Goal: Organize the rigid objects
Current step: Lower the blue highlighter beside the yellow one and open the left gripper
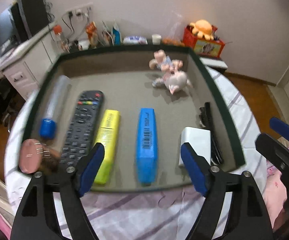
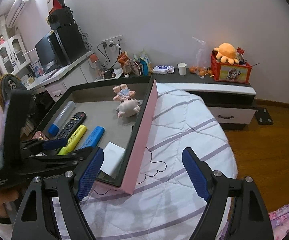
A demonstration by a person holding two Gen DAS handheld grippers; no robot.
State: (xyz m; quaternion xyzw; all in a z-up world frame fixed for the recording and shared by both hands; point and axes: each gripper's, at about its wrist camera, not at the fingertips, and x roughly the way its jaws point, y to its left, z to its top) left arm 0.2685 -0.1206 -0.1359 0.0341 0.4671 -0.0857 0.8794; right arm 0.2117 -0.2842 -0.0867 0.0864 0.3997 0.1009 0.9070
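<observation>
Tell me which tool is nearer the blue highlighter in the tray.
Left. The left tool hangs open right over the blue highlighter, its fingers either side of it. The right tool sits open beyond the tray's right wall, above the bedsheet.

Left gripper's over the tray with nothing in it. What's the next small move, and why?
Probably ease the left gripper down over the blue highlighter: its fingers are open and empty, that bar lies between them in line, and it sits apart from the yellow highlighter, leaving room. The right gripper hangs open beside the tray.
</observation>
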